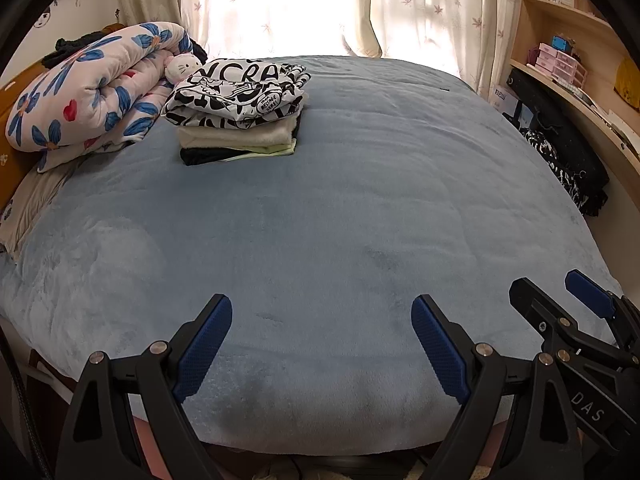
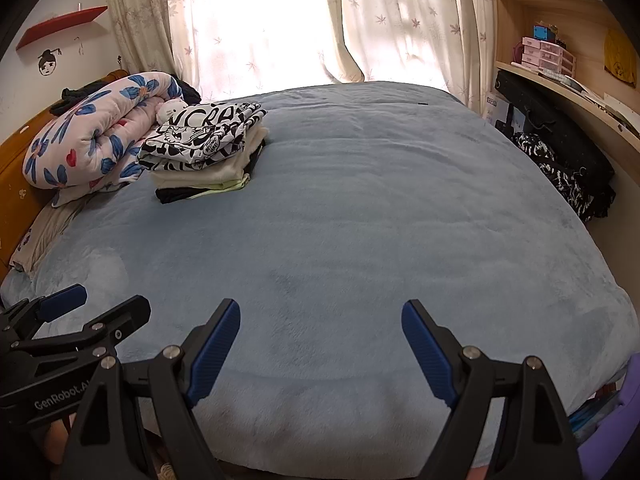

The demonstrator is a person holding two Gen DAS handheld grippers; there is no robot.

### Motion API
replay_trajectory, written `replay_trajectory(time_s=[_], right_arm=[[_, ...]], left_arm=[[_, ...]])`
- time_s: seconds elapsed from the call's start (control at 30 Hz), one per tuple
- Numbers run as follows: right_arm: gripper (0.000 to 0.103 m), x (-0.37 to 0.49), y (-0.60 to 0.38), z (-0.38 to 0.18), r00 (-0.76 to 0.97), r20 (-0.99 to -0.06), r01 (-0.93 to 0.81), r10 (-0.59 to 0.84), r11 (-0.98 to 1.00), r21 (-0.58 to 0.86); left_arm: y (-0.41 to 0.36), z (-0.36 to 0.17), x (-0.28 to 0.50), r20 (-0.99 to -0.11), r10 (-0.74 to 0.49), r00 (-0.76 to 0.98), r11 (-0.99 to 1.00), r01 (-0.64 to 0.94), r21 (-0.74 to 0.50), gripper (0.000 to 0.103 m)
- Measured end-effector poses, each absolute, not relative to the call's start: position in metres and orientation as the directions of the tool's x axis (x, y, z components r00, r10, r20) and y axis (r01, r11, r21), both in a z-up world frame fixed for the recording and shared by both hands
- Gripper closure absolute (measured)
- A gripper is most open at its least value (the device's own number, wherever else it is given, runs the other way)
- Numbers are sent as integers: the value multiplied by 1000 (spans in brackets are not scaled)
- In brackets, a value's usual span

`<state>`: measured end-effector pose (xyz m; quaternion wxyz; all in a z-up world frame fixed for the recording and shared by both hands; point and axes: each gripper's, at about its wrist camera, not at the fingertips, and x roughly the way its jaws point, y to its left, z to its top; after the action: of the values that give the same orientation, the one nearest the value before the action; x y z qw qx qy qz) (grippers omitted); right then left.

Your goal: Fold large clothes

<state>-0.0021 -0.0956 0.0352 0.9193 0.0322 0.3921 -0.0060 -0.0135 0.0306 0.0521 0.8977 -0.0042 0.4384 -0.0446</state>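
A stack of folded clothes (image 1: 240, 116), topped by a black-and-white printed garment, sits at the far left of the blue bed (image 1: 340, 220); it also shows in the right wrist view (image 2: 206, 152). My left gripper (image 1: 322, 312) is open and empty over the bed's near edge. My right gripper (image 2: 321, 314) is open and empty beside it, and shows at the right of the left wrist view (image 1: 560, 292). The left gripper shows at the left of the right wrist view (image 2: 104, 300). No unfolded garment lies on the bed.
A rolled floral quilt (image 1: 88, 88) and a plush toy (image 1: 182, 66) lie at the head of the bed. Curtains (image 1: 420, 4) hang behind. Shelves (image 1: 568, 40) and dark patterned clothes (image 1: 568, 168) stand on the right. A purple object (image 2: 628, 396) shows bottom right.
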Motion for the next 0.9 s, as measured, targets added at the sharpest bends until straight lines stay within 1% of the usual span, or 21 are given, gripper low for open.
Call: replay_trajectory(time_s=[0.9], right_arm=[[19,9,-93,25,668,-744,52,-4,998,41]], left_arm=[[33,41,-1,-806,-90,585,995,80,-53,13]])
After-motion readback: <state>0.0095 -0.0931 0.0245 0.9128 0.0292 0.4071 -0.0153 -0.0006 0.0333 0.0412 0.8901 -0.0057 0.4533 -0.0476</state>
